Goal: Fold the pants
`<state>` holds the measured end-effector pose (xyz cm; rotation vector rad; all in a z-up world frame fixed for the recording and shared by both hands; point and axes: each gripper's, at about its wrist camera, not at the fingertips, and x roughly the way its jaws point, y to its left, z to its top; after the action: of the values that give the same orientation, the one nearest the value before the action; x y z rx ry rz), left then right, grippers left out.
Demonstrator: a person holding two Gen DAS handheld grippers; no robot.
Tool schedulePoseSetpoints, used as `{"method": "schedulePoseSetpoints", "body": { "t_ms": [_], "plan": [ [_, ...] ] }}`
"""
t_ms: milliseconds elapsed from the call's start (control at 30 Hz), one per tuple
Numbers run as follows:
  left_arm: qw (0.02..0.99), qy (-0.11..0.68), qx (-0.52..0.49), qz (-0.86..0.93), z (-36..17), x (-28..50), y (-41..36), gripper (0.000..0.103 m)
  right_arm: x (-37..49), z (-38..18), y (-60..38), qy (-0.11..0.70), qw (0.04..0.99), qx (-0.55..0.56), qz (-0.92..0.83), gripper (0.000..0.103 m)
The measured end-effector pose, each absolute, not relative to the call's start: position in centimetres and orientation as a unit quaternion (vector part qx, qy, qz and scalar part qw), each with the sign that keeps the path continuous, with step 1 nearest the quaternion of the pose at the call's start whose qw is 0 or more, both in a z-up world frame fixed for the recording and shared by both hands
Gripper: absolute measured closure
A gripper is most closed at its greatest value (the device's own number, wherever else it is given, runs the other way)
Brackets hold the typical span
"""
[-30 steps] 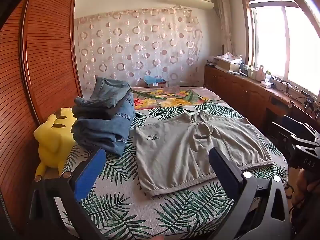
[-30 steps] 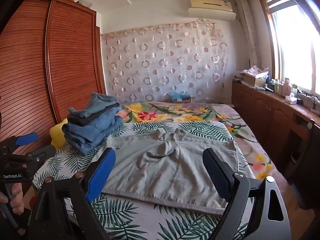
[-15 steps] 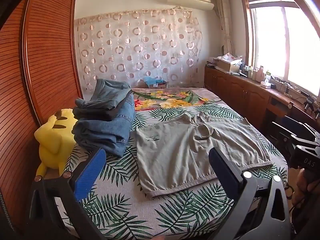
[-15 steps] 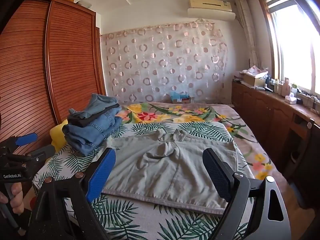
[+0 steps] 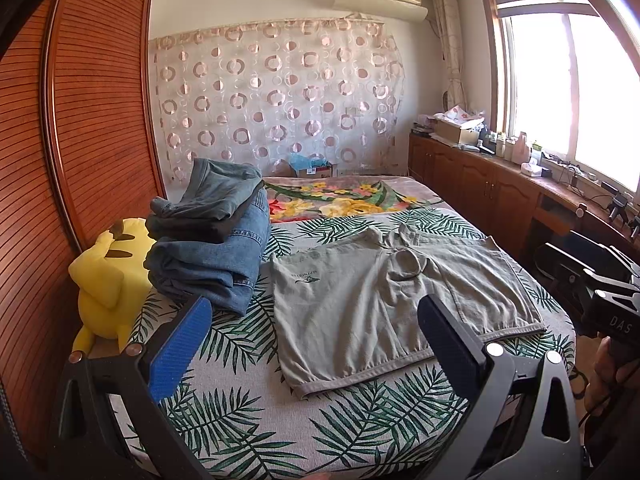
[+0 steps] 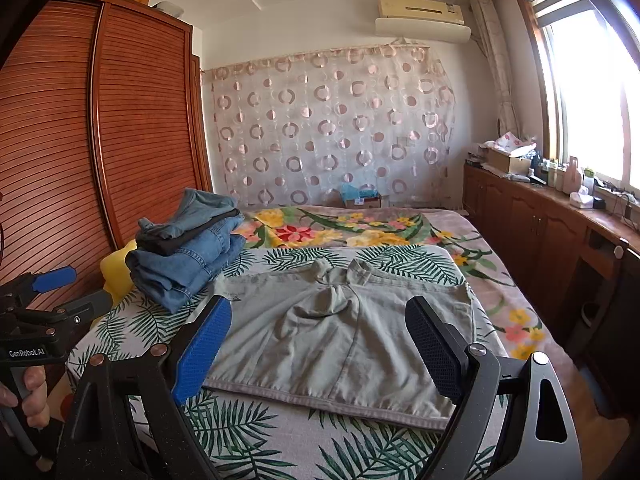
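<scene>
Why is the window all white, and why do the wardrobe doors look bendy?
In both wrist views, sunlight overexposes the window, so nothing outside shows. The fisheye lens curves the straight wardrobe slats, most near picture edges. The grey pants in the middle stay sharp and evenly lit.

Grey-green pants [image 5: 384,312] lie spread flat on the leaf-print bedcover, hems toward six o'clock, waistband up at twelve. The crotch fabric bunches into a rumpled loop at centre. A small dark logo sits at ten o'clock. Both short legs lie side by side, unfolded.
</scene>
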<state>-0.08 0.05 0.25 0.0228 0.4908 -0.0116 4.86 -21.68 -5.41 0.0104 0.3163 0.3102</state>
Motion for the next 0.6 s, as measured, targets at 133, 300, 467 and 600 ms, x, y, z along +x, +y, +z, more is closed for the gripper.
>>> {"method": "schedulePoseSetpoints", "body": {
  "t_ms": [133, 300, 467, 600],
  "plan": [
    [0.970, 0.242, 0.011, -0.006, 0.20, -0.13, 0.03, 0.000, 4.84, -5.42, -21.66, 0.157, 0.976, 0.005, 0.154, 0.013],
    [0.970, 0.243, 0.012, -0.006, 0.21, -0.05, 0.02, 0.000, 4.86, -5.41, -21.68, 0.157, 0.976, 0.005, 0.154, 0.013],
    [0.970, 0.241, 0.012, -0.006, 0.22, -0.12, 0.01, 0.000, 4.82, -5.40, -21.66, 0.156, 0.976, 0.005, 0.153, 0.013],
    [0.971, 0.240, 0.012, -0.008, 0.87, -0.33, -0.03, 0.000, 4.83, -5.39, -21.67, 0.156, 0.976, 0.005, 0.153, 0.013]
  ]
}}
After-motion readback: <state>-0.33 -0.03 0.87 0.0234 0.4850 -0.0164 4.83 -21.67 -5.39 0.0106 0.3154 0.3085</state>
